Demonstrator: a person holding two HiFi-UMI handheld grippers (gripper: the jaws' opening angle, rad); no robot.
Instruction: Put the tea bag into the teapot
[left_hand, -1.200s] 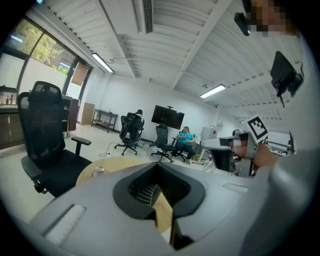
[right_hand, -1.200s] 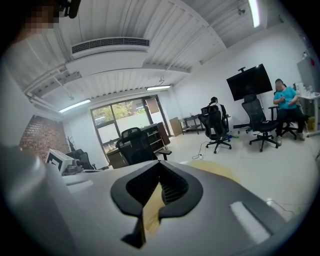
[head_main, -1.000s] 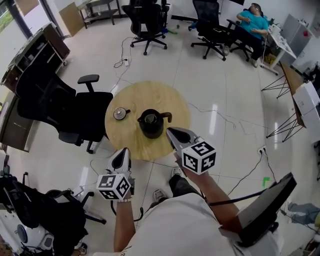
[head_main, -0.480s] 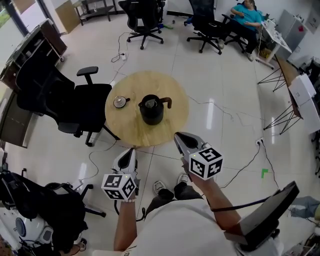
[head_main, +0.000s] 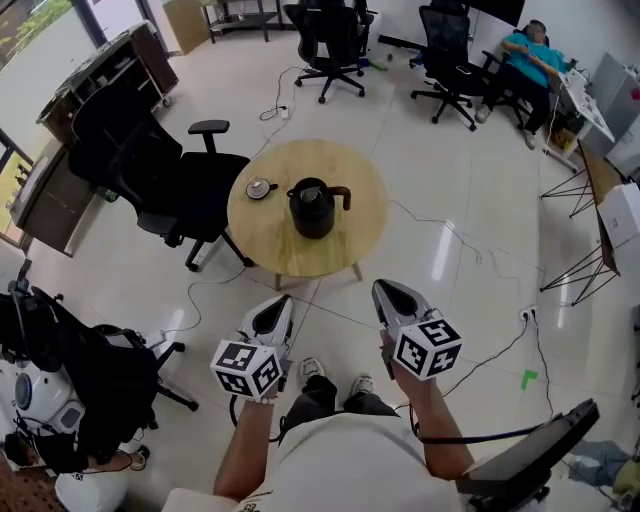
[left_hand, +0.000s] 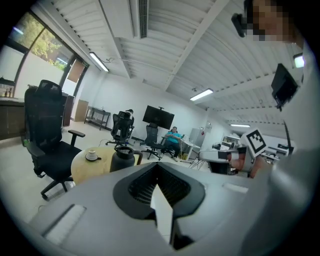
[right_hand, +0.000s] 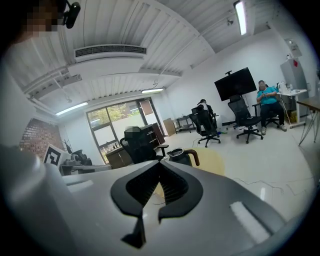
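the teapot (head_main: 312, 207) was black and squat, with a curved brown handle (head_main: 343, 193) pointing toward 2 o'clock. it stood near the middle of the round wooden desk (head_main: 350, 240), with a small saucer (head_main: 262, 188) just beside it at 10 o'clock.

only the head view looked down into the pot's open mouth. the left gripper view showed the pot from the side, and the right gripper's marker cube (left_hand: 255, 141) at 3 o'clock.

both forearms reached forward and low over the floor at the desk's 6 o'clock, well apart from it. the left gripper (head_main: 280, 302) and right gripper (head_main: 383, 289) aimed toward 12 o'clock. each one's fingers (left_hand: 135, 185) (right_hand: 172, 187) were clenched together on nothing.
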